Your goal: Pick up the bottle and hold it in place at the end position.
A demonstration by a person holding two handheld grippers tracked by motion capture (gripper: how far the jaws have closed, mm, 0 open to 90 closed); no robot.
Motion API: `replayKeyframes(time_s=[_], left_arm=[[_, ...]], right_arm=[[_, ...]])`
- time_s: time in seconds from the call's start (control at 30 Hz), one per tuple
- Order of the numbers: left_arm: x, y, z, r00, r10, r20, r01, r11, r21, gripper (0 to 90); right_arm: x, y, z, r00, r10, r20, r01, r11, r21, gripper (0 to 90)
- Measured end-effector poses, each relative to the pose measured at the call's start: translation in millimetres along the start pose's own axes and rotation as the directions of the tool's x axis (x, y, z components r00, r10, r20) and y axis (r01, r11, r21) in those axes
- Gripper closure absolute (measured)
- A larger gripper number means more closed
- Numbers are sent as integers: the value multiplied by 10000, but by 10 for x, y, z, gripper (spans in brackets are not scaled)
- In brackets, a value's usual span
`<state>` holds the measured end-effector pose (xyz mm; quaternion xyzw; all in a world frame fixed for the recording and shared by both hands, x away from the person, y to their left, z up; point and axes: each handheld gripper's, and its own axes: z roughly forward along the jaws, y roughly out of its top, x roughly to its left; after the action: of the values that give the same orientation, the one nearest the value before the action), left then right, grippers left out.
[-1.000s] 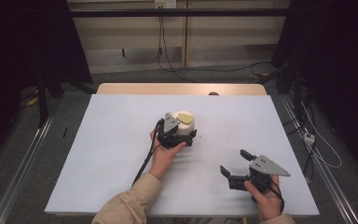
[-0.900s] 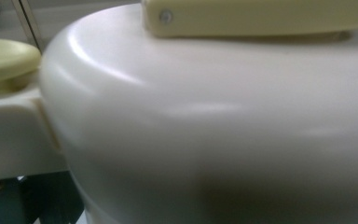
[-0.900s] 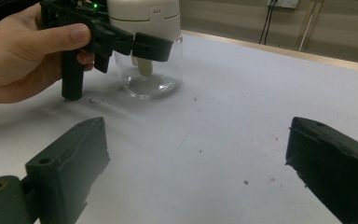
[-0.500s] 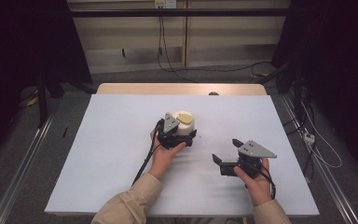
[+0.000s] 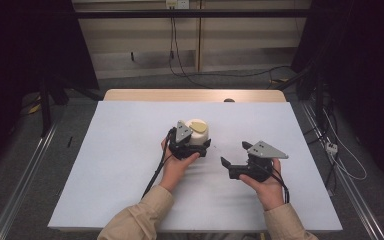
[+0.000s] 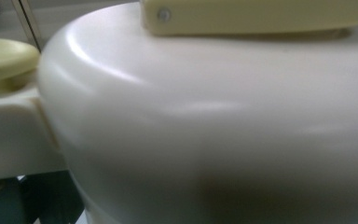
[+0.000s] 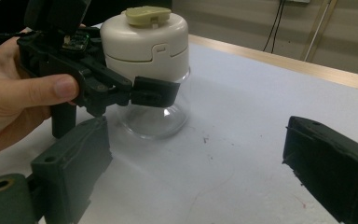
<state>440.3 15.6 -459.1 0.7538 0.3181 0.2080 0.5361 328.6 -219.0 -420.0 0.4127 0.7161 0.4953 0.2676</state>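
The jar (image 5: 198, 134), with its white cap, pale yellow lid (image 7: 148, 15) and clear glass base, stands upright near the centre of the white table (image 5: 120, 165). The left gripper (image 5: 192, 146), at the jar's 8 o'clock in the high view, is clamped around it; the right gripper view alone shows a jaw pressed to the body just under the cap, and the left gripper view only the cap up close. The right gripper (image 5: 236, 156), at the jar's 4 o'clock, stands apart, jaws spread wide and holding nothing.

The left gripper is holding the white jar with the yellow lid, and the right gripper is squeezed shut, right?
Not quite. The left gripper does hold the jar, but the right gripper is open: in the right gripper view its two jaws stand wide apart with bare table between them.
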Motion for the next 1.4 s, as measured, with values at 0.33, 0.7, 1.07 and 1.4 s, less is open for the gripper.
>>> replayKeyframes(time_s=[0.33, 0.7, 1.07, 1.4], left_arm=[[-7, 0, 2, 10000, 51, -59, -51, 10000, 31, 48], [-16, 0, 4, 9999, 84, -81, -83, 9999, 56, 48], [-20, 0, 7, 9999, 103, -101, -102, 9999, 53, 48], [-21, 1, 7, 9998, 154, -149, -153, 9999, 62, 48]], right_arm=[[-20, 81, 102, 9985, 509, -200, -513, 9985, -205, 120], [-45, 155, 183, 9961, 763, -450, -773, 9968, -206, 133], [3, 261, 295, 9940, 732, -813, -735, 9973, -14, 204], [-15, 338, 370, 9874, 855, -1334, -825, 9962, 283, 413]])
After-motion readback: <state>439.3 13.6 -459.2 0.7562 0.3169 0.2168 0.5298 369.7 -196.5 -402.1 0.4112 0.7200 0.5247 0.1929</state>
